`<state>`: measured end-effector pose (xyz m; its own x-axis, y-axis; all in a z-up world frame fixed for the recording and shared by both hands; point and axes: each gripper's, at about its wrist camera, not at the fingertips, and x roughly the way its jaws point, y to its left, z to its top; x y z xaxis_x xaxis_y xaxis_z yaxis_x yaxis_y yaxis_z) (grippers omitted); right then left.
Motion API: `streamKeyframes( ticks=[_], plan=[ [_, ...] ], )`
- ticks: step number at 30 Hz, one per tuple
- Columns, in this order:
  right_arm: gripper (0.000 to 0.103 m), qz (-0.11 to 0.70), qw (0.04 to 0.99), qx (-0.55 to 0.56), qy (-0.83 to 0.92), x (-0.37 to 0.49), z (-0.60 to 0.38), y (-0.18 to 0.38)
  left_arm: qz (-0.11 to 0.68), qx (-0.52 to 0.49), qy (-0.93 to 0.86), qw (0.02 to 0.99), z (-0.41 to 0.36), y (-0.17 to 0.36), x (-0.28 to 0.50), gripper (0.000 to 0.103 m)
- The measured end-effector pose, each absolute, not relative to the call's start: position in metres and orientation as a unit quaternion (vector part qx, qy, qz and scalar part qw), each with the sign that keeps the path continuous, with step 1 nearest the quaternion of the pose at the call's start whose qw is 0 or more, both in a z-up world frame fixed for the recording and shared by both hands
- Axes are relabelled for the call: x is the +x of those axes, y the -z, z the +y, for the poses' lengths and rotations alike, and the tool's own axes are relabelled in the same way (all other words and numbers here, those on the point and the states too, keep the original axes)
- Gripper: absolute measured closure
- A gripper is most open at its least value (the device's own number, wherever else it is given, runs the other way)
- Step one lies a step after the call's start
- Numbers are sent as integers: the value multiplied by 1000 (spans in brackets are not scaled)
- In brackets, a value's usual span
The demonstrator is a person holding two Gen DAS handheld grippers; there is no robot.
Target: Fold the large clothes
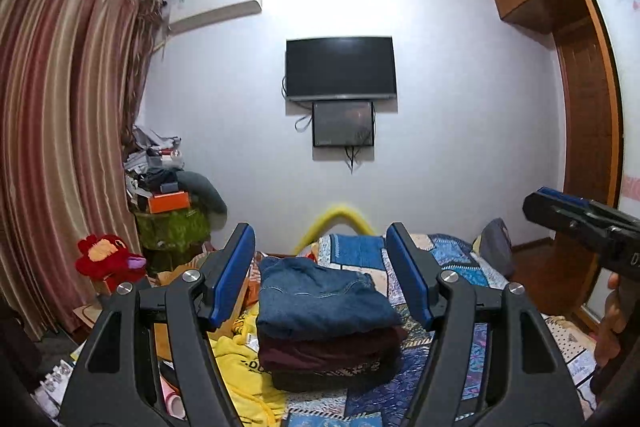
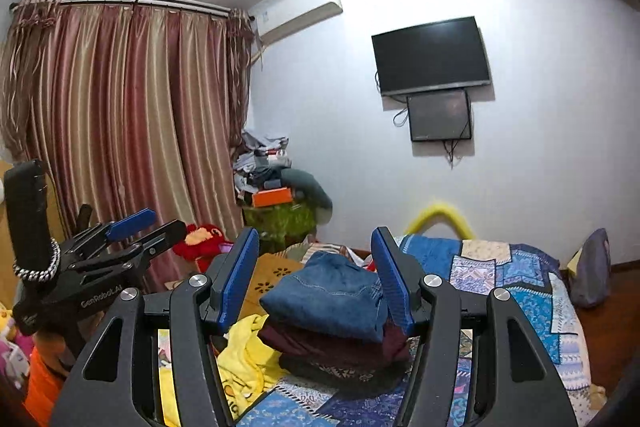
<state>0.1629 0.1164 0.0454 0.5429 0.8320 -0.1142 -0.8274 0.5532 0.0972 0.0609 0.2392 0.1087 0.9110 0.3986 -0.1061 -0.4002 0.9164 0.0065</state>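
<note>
Both the left gripper (image 1: 320, 275) and right gripper (image 2: 314, 279) hang spread wide and empty above the bed (image 1: 452, 267), where the folded jeans (image 1: 320, 299) top a stack (image 1: 328, 351) (maroon, then something dark, perhaps patterned).

Folded stack (image 1: 326, 323) on bed (image 1: 452, 267), loose garment (image 1: 236, 351) just left; TV (image 1: 341, 67) on wall behind.

a dark tv (image 1: 341, 67) hangs on the wall, striped curtains (image 2: 120, 107) left, red plush toy (image 1: 106, 254) below.
</note>
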Motion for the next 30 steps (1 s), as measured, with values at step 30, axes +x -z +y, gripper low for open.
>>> streamKeyframes(
  ticks=[30],
  plan=[
    [15,90,905,2,-416,154,112,-25,49,-21,-235,970,226,-80,41,1]
  ],
)
